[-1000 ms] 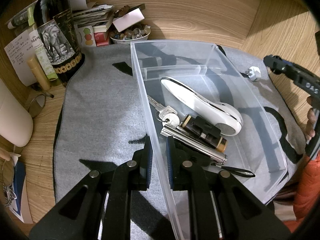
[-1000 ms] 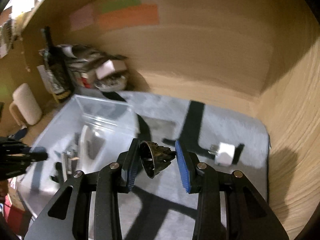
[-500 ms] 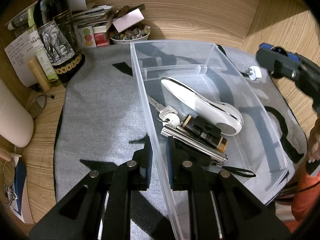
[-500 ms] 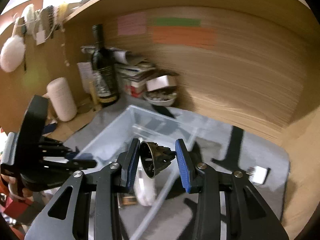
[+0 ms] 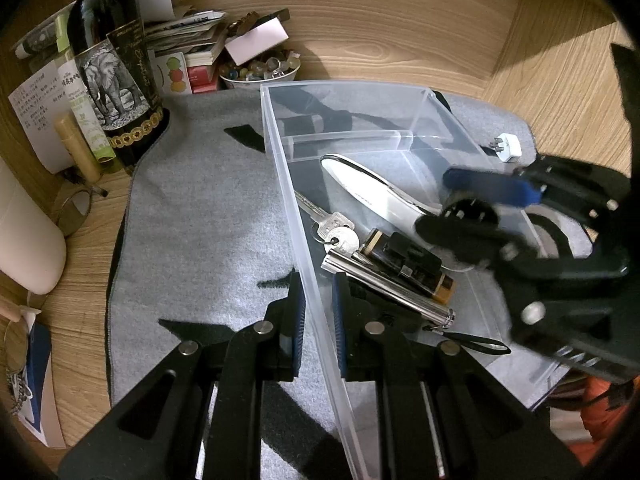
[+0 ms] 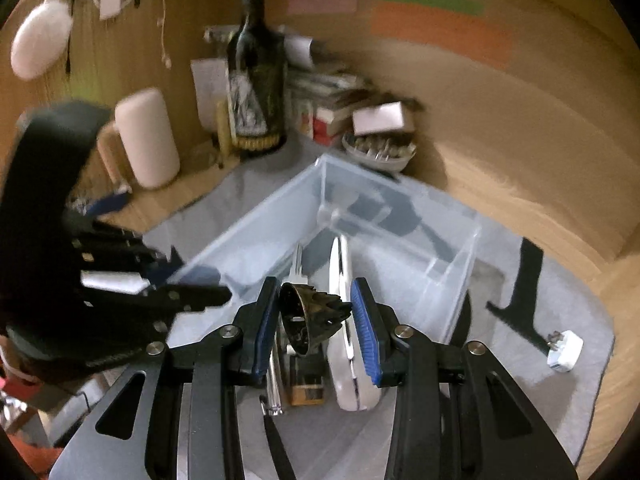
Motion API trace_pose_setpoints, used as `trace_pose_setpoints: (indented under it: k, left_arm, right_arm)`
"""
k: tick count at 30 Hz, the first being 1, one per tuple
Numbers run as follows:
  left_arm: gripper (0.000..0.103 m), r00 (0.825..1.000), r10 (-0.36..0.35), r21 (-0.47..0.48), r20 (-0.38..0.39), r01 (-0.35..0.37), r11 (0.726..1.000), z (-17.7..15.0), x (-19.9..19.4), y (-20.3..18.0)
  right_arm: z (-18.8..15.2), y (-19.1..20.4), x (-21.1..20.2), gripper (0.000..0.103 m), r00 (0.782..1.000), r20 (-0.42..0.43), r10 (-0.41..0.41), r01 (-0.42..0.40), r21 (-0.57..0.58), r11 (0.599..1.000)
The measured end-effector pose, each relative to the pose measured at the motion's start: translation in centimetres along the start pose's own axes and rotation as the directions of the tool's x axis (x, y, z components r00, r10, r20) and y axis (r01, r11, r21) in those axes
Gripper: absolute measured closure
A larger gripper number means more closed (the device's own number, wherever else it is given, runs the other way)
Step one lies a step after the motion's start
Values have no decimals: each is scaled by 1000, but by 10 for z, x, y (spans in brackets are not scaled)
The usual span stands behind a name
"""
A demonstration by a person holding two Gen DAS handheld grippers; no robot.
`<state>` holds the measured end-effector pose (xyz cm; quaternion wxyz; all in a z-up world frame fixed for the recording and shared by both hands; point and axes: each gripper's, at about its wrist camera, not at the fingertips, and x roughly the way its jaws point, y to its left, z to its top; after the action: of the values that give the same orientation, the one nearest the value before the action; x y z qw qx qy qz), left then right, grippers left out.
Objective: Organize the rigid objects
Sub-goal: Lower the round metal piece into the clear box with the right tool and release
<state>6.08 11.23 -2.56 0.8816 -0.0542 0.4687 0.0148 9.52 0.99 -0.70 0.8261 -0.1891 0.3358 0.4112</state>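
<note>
Wood-grain desk (image 5: 400, 20) runs under everything, with a grey felt mat (image 5: 208, 216) laid across it. My left gripper (image 5: 319, 296) straddles the near long wall of the clear plastic bin (image 5: 280, 152), one pad outside and one inside, nipping that wall. My right gripper (image 6: 314, 320) hangs over the bin's interior, pinching a small dark cone-shaped piece with a jagged edge (image 6: 310, 318); the left view catches that gripper only as a blur, above the wide end of the white shoe-horn-shaped tool (image 5: 372, 192).

Inside the bin, beside that white tool, I see a pair of keys (image 5: 334, 230), a black and brass lock cylinder (image 5: 408, 266) and a silver metal tube (image 5: 388, 292) with a black loop strap, all touching or nearly so. Out on the mat, well apart from the bin, lies a white plug adapter (image 6: 565, 350). Beyond the mat's far corner stand a dark wine bottle with an elephant label (image 5: 116, 80), a stack of papers and boxes (image 5: 192, 48) and a bowl of small trinkets (image 5: 260, 72).
</note>
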Motion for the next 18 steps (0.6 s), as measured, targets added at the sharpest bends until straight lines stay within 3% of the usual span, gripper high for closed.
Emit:
trace_pose_setpoints:
  k: [11, 14, 18]
  left_arm:
    - [90, 1000, 2, 1, -2, -2, 1000, 1, 0, 0]
    - [90, 1000, 2, 0, -3, -2, 1000, 1, 0, 0]
    - [90, 1000, 4, 2, -3, -4, 1000, 1, 0, 0]
  right_arm:
    - [-5, -1, 8, 69, 998, -63, 8, -10, -25, 1000]
    - [-5, -4, 3, 56, 999, -49, 3, -3, -14, 1000]
    - [-4, -8, -7, 54, 1000, -16, -6, 6, 4, 1000]
